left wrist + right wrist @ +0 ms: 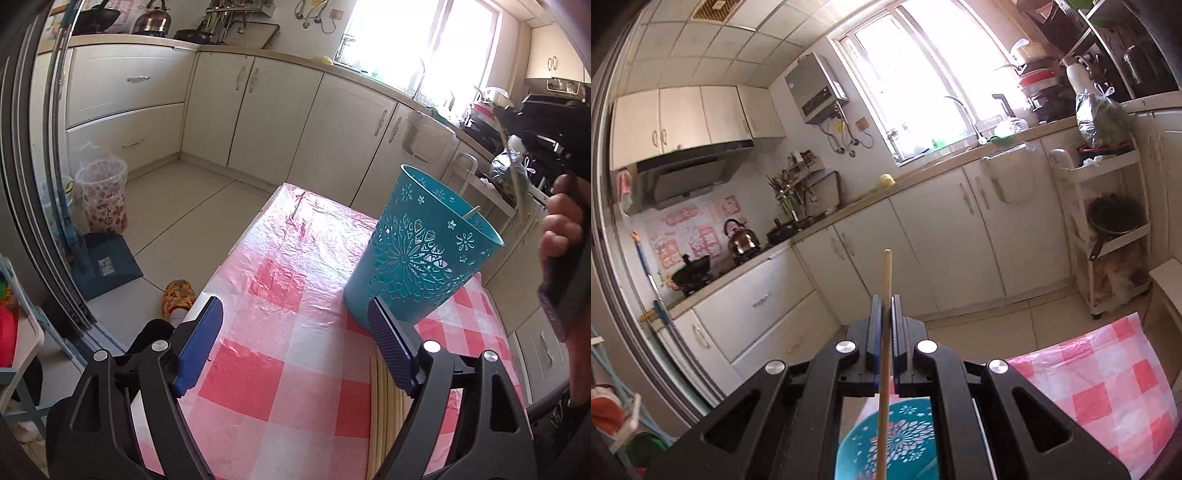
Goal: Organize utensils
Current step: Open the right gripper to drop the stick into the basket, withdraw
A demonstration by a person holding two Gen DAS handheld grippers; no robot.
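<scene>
The right gripper (885, 310) has its fingers clamped on a single wooden chopstick (885, 332), gripped partway along so one end pokes up past the fingertips and the rest runs down toward the teal holder (908, 435) directly below. Holding it nearly upright over the opening makes sense: lowered or let go from here, the stick should slide into the holder instead of catching the rim.

The left gripper (295, 347) hangs low over the bench (280, 280), fingers wide apart and holding nothing. The holder (417, 251) stands upright on the pink checked cloth just beyond the left gripper's right-hand finger, and a thin stick end (472, 211) shows inside it, probably a chopstick already dropped in, though the view is too small to be sure. More chopsticks (386, 410) lie side by side on the cloth under that same finger (the pile waiting to be sorted), which likely explains why the open gripper waits there, ready to pick up the next one.
</scene>
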